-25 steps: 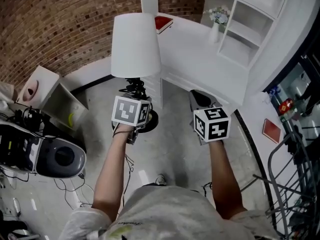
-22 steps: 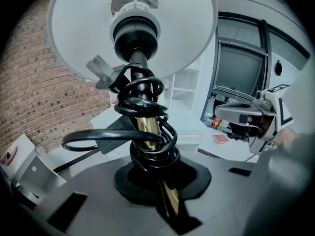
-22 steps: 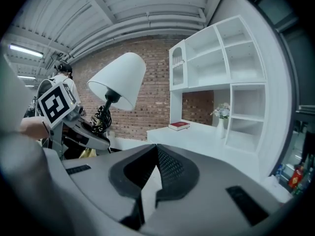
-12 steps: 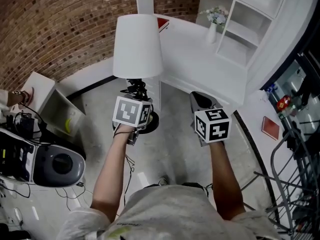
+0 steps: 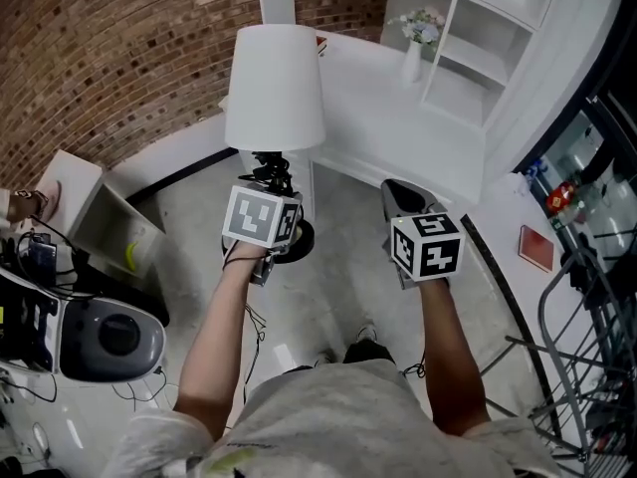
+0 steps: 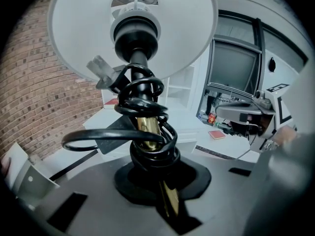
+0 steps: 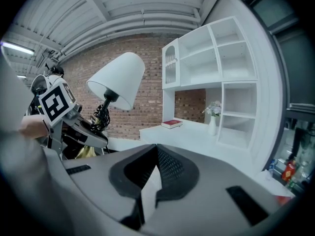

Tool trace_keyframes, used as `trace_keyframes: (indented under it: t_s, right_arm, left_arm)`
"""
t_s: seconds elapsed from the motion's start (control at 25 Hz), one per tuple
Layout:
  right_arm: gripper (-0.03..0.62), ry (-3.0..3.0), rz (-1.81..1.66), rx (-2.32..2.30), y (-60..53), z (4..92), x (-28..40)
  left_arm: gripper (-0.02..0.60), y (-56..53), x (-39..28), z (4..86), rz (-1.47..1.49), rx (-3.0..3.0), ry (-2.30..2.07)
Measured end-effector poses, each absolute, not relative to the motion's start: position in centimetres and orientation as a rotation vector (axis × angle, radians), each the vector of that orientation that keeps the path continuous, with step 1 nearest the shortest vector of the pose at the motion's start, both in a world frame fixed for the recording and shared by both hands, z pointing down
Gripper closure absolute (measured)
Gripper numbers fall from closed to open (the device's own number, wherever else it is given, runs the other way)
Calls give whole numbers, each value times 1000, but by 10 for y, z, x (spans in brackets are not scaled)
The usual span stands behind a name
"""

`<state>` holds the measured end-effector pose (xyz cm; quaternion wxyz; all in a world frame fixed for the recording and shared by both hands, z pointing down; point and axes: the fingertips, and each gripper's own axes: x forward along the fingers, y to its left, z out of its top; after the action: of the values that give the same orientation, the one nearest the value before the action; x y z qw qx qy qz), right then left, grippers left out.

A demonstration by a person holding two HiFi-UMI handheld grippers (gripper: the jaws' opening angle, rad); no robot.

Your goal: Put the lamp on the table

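Observation:
The lamp has a white shade (image 5: 275, 88), a brass stem (image 6: 147, 132) wrapped in black cord, and a round black base (image 5: 302, 239). My left gripper (image 5: 272, 192) is shut on the stem below the shade and holds the lamp upright above the floor, just in front of the white table (image 5: 398, 127). In the left gripper view the left gripper (image 6: 165, 186) clasps the stem between its black pads. The shade (image 7: 118, 80) shows at the left of the right gripper view. My right gripper (image 5: 403, 199) hangs beside the lamp, shut and empty (image 7: 150, 181).
On the table lie a red book (image 5: 320, 43) and a vase of flowers (image 5: 416, 48), with white shelving (image 5: 488, 58) behind. A small white cabinet (image 5: 100, 217) and a grey appliance (image 5: 109, 337) stand at the left, a wire rack (image 5: 587, 366) at the right.
The person has stepped a little towards the table, so table and shelving sit nearer. The lamp stays in the left gripper; both grippers keep their pose.

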<state>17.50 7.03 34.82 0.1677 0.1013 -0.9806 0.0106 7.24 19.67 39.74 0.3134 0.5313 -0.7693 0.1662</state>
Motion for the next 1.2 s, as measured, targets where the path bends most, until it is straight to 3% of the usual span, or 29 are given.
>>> trace_keyframes:
  t_s: [0.36,1.2]
  right_arm:
    - [589,-2798,59,302,29,360,171]
    - [589,-2810,105,193,-134,366,49]
  left_arm:
    - [531,158,67,405,460,1405,-2024]
    - [532,7,-37,407,469,1301,-2041]
